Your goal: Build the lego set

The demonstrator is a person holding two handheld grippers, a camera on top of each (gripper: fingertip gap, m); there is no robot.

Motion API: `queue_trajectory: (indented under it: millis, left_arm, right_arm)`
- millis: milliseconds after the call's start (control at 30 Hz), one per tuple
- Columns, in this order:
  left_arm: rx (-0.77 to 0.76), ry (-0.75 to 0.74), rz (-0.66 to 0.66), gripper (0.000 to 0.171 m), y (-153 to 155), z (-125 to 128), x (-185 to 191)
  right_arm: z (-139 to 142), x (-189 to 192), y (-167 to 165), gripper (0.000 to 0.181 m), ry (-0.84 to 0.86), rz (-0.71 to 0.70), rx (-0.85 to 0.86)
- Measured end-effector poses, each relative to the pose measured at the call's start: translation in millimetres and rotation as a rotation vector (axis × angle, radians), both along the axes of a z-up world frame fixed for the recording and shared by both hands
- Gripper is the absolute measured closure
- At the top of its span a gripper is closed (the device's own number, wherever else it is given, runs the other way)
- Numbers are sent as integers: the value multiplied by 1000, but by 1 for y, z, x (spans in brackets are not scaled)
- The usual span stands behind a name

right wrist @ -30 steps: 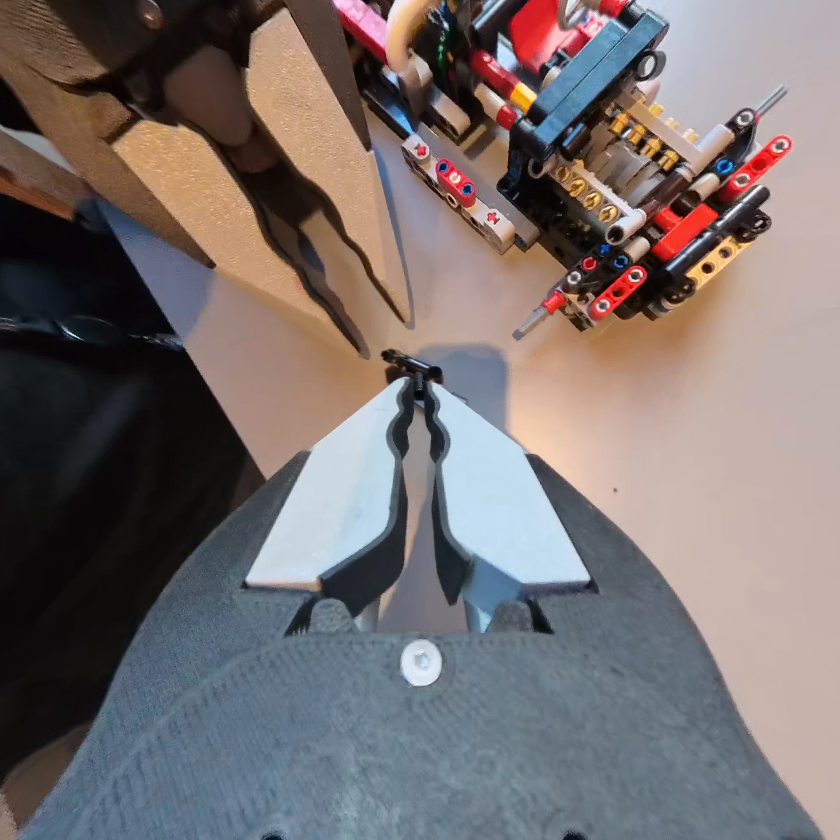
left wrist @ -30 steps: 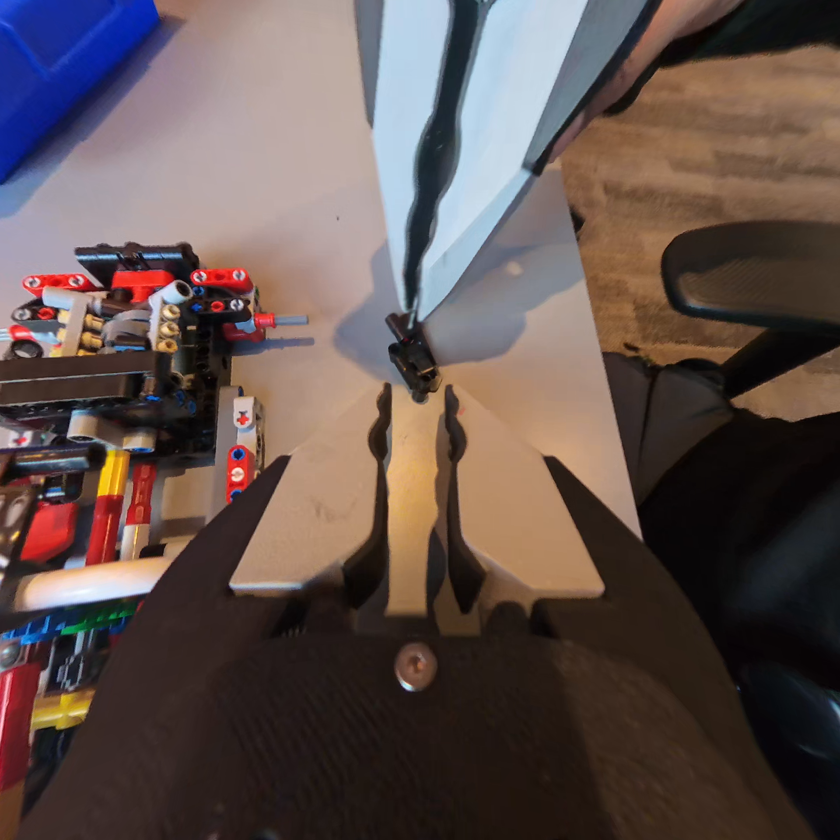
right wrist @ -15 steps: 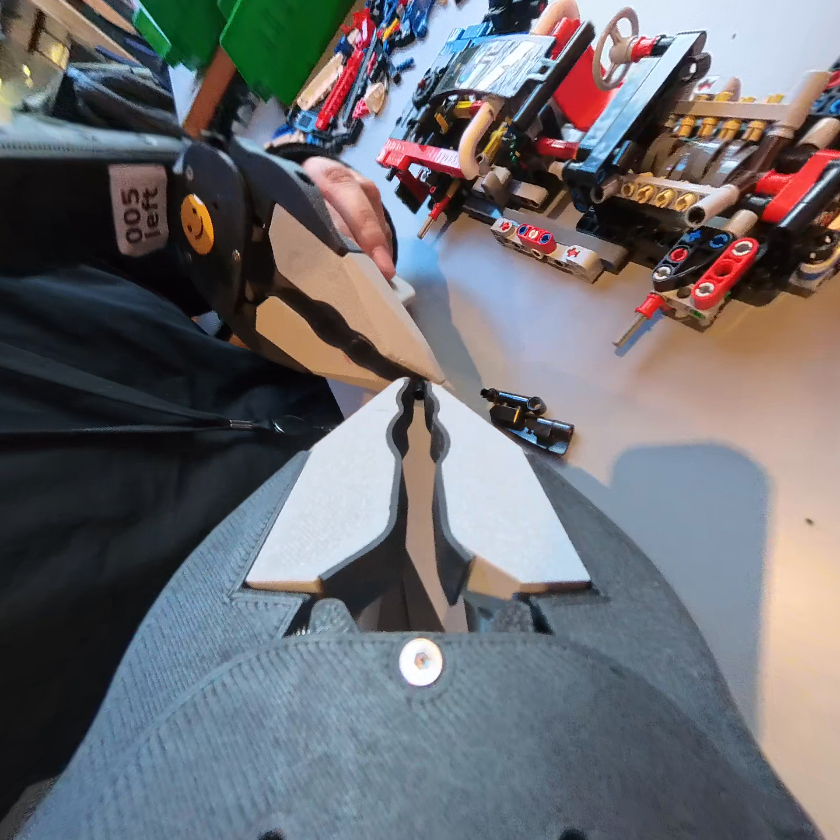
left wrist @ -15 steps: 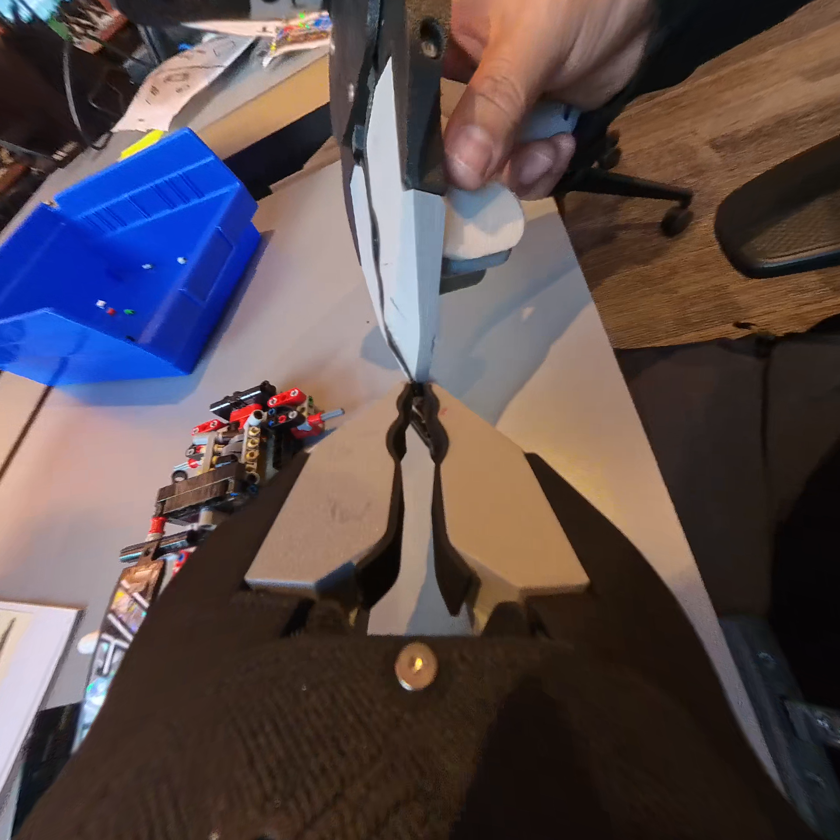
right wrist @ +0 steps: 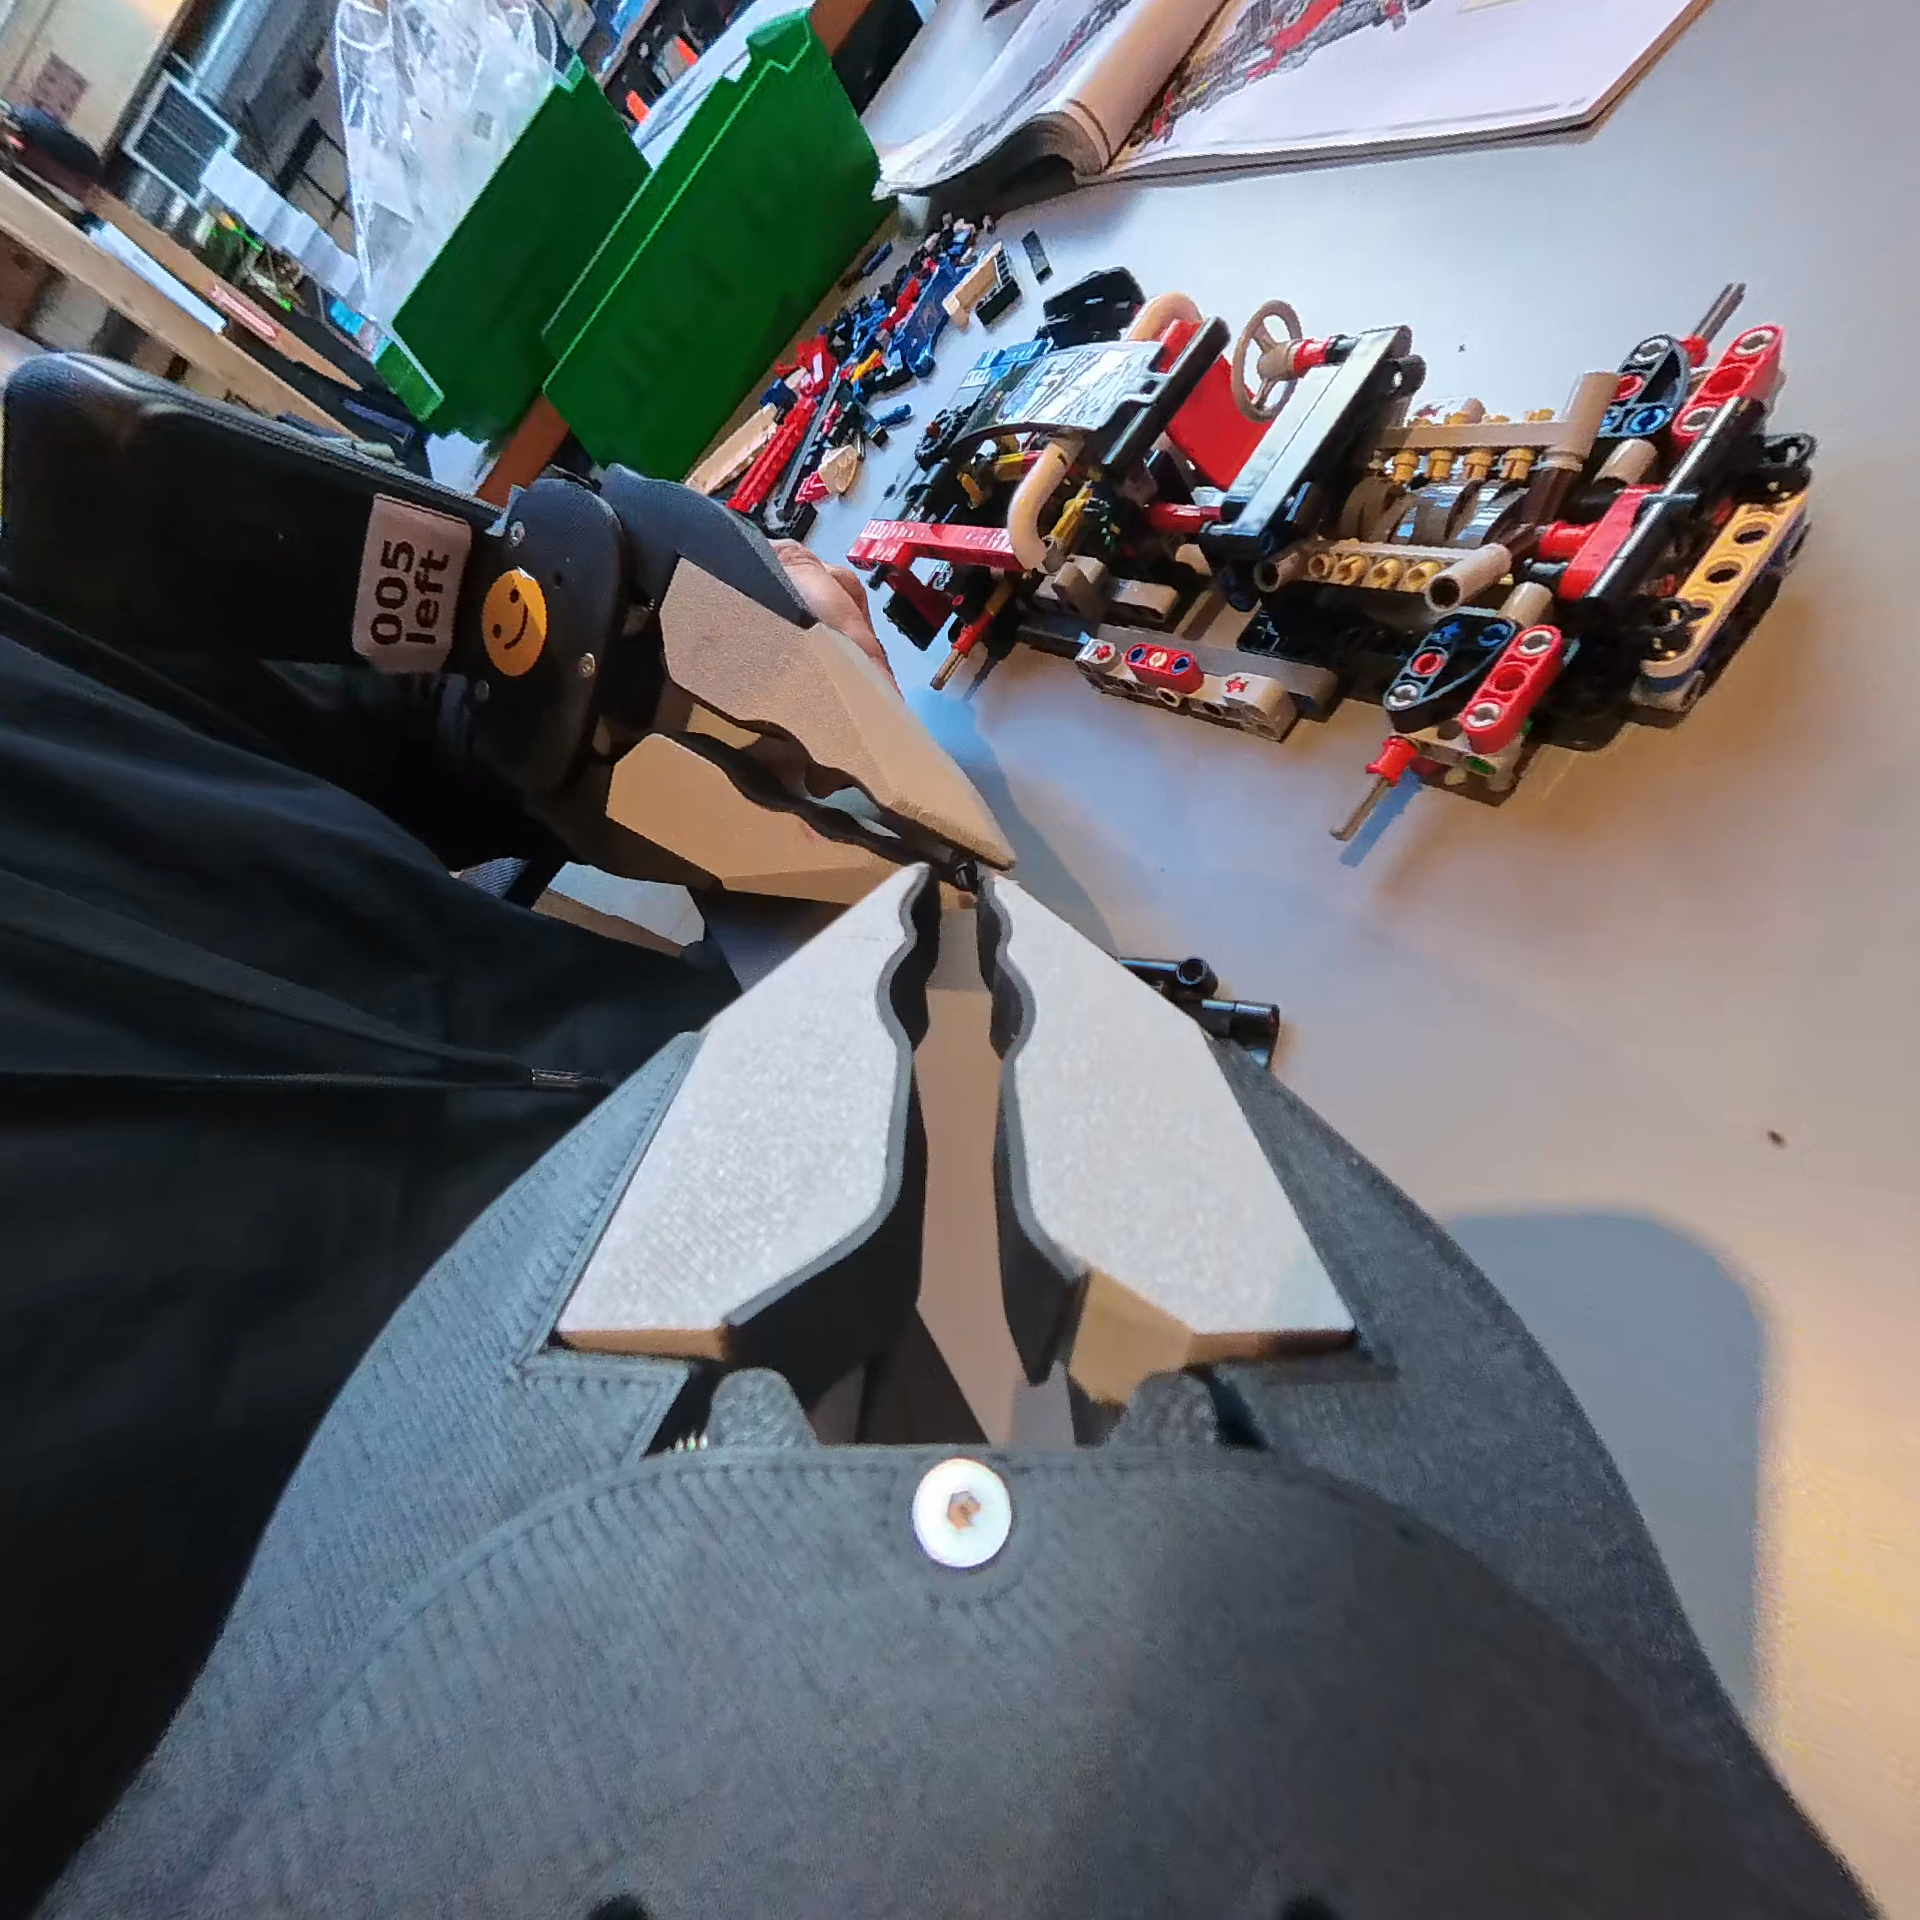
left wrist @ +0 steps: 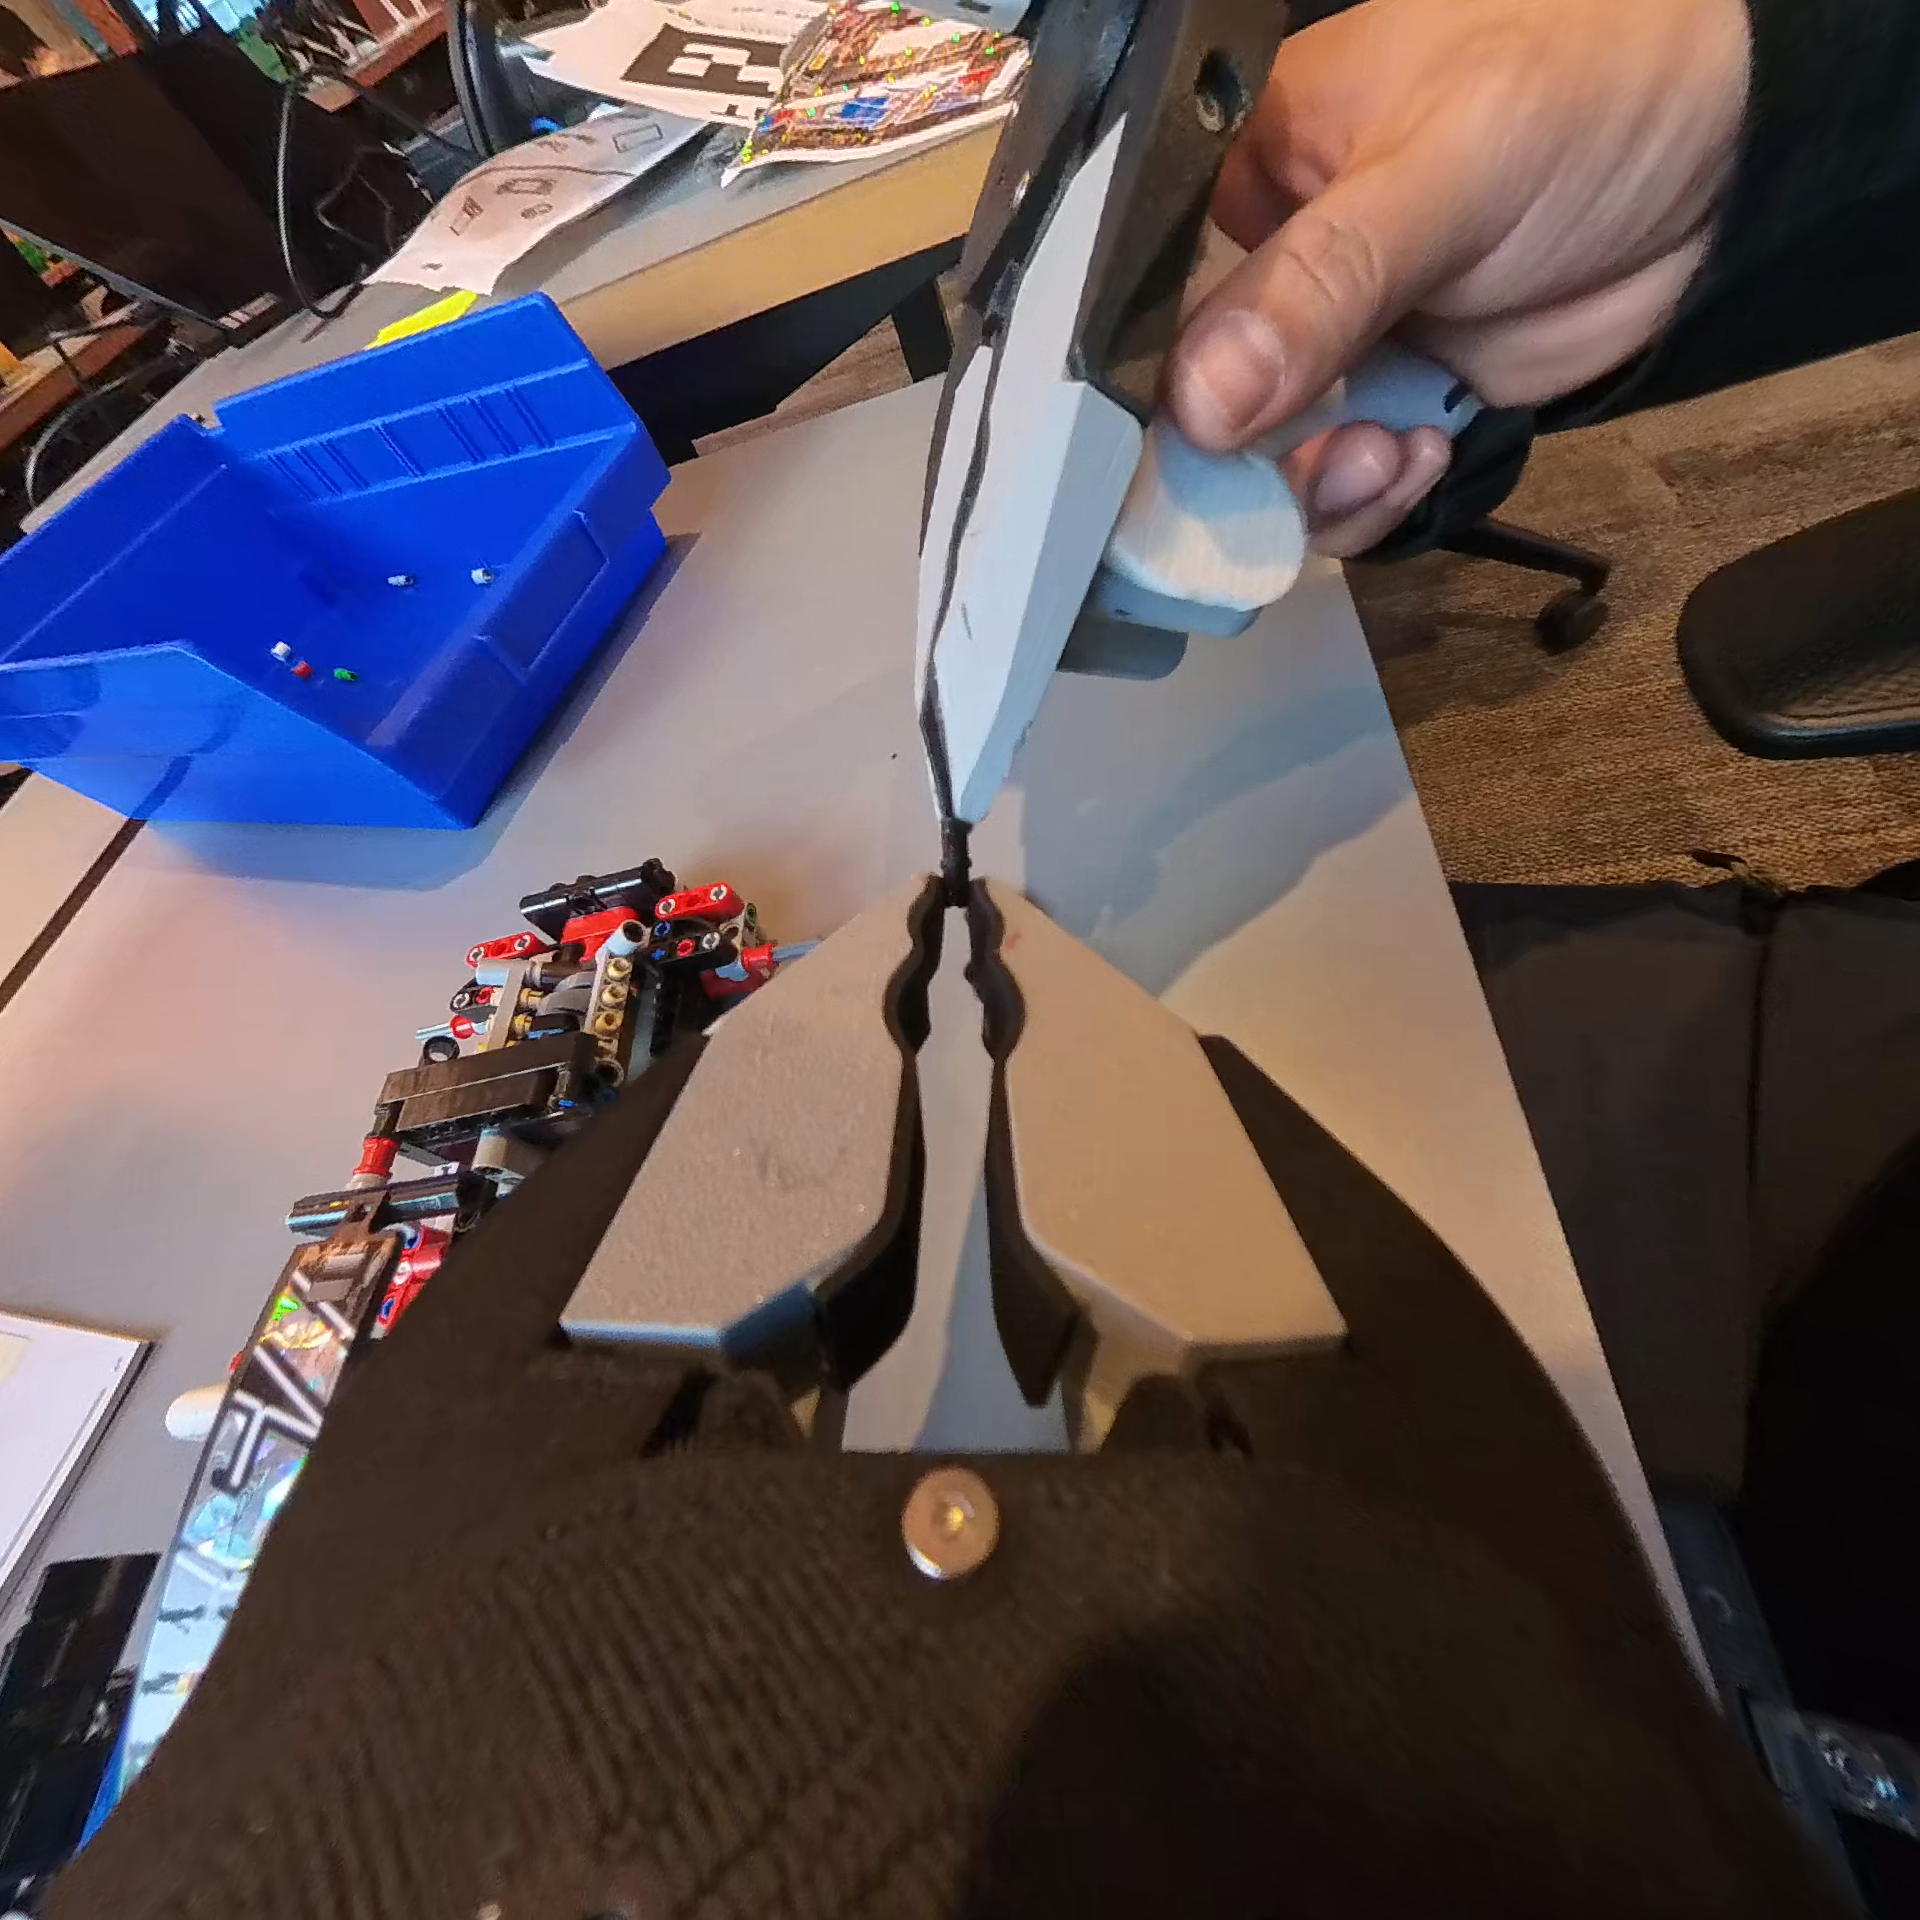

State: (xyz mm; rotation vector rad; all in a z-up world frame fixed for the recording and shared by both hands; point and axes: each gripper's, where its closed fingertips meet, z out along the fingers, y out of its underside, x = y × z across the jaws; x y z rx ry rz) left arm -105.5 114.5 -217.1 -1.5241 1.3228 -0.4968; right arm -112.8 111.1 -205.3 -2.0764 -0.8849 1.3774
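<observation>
My left gripper [left wrist: 954, 896] and right gripper [right wrist: 961, 885] meet tip to tip above the table's near edge. A small black piece [left wrist: 954, 854] sits between the two sets of tips, and both grippers are shut on it; it also shows in the right wrist view [right wrist: 967, 871]. In the left wrist view the right gripper [left wrist: 951, 816] comes down from above, held by a hand [left wrist: 1455, 208]. The part-built red, black and grey lego car [right wrist: 1351, 540] lies on the table, also seen in the left wrist view [left wrist: 582, 1018]. A black connector [right wrist: 1205, 997] lies loose on the table beside my right fingers.
A blue bin [left wrist: 312, 582] with a few tiny parts stands at the back left. Green bins [right wrist: 644, 239], a pile of loose parts [right wrist: 894, 343] and an open instruction book [right wrist: 1351, 73] lie beyond the car. A chair [left wrist: 1808, 644] stands off the table's edge. Left and right tips are no more than a few centimetres apart. My left gripper's tips are some 6 centimetres from the black connector [right wrist: 1205, 997].
My left gripper has shut on the small black piece that the right gripper holds. Both grippers have risen from the table. A black connector now lies on the table.
</observation>
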Motion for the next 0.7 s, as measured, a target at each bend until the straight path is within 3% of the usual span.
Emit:
queue_trajectory:
  millis: [700]
  left_arm:
    - [-18,-37,28,169,4,4,-2]
  right_arm:
    - [1,-8,5,180,-8,2,20]
